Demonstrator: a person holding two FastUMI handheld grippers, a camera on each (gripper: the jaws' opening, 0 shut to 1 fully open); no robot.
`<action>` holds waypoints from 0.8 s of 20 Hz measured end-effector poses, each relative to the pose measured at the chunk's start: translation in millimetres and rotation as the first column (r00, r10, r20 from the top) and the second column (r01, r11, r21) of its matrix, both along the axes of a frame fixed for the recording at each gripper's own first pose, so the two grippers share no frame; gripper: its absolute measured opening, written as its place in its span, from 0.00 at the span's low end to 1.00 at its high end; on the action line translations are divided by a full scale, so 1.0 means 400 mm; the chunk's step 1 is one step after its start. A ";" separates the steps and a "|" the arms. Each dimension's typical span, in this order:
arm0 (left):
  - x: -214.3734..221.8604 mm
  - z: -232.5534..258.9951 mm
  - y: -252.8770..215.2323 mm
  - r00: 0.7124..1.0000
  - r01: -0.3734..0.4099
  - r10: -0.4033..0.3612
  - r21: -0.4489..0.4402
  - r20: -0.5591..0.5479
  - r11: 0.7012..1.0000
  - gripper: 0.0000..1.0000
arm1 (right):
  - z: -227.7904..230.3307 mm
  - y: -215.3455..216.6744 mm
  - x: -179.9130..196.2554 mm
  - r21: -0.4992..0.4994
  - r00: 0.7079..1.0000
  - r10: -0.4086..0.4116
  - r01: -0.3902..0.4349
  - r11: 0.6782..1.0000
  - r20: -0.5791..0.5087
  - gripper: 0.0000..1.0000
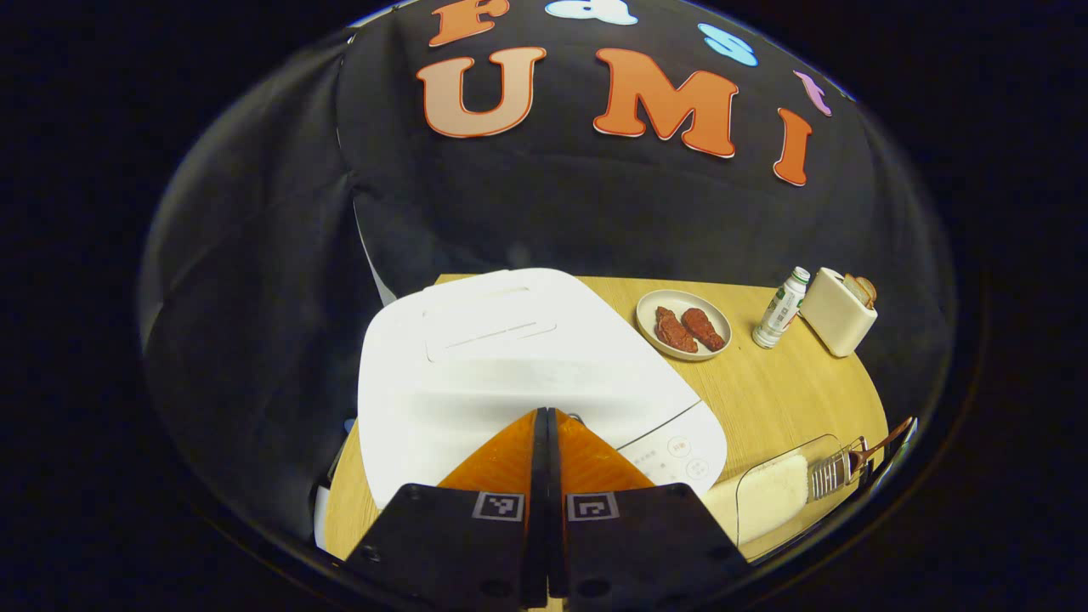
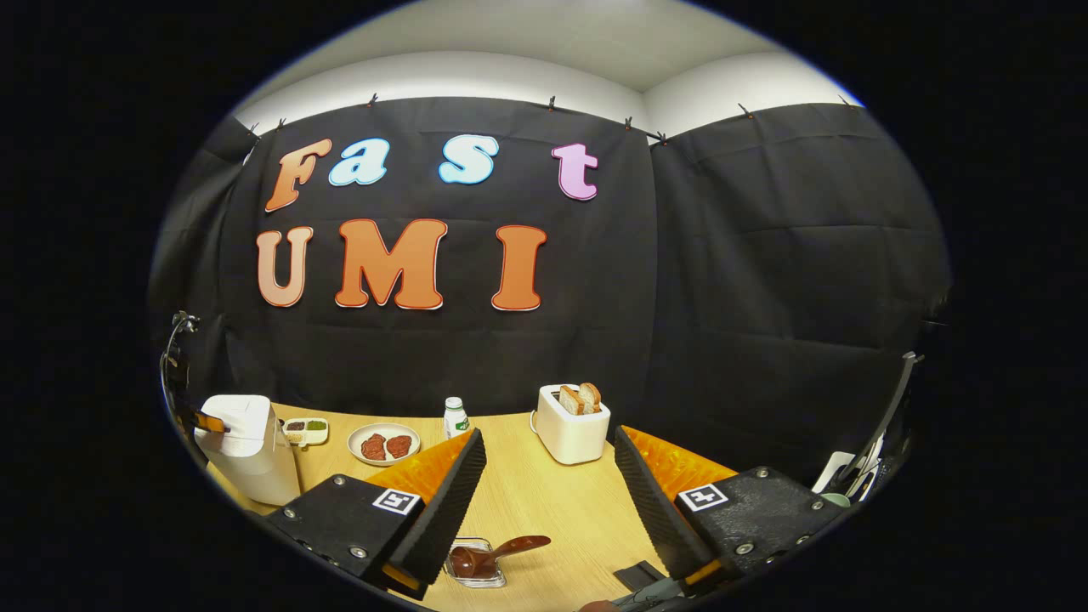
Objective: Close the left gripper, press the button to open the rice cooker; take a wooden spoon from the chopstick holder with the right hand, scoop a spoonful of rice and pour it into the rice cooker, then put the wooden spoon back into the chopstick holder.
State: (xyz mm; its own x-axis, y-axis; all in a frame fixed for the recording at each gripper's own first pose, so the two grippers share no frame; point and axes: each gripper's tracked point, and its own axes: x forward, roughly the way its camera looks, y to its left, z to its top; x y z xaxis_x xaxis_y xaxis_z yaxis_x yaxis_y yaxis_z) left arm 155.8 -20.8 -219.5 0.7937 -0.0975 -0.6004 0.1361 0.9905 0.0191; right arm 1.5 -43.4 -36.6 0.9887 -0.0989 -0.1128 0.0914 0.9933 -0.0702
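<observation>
Rice cooker [image 1: 527,374] sits lid-down at the tabletop's [image 1: 790,391] left end. Left tongs [image 1: 545,425] are pinched closed, empty, tips over its front edge; best to press straight down on the release button, no sideways slip. Right tongs [image 2: 544,476] spread wide, empty, level above the wooden spoon [image 2: 493,554].

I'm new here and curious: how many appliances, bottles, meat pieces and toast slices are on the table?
Appliances: 2, rice cooker and toaster
Bottle: 1
Meat pieces: 2
Toast slices: 2
Total: 7
</observation>
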 end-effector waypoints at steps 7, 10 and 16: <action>0.028 0.254 0.025 0.963 -0.034 0.008 0.092 0.269 0.995 0.05 | 0.028 0.001 -0.039 -0.020 0.999 -0.017 0.017 1.000 0.028 0.95; -0.006 0.348 0.011 0.948 -0.018 0.011 0.018 0.318 1.000 0.05 | 0.031 0.003 -0.051 -0.018 0.999 -0.018 0.018 1.000 0.033 0.95; -0.078 0.489 0.049 0.892 -0.040 0.028 0.018 0.452 0.999 0.05 | 0.023 0.004 -0.059 -0.021 0.999 -0.011 0.012 1.000 0.036 0.95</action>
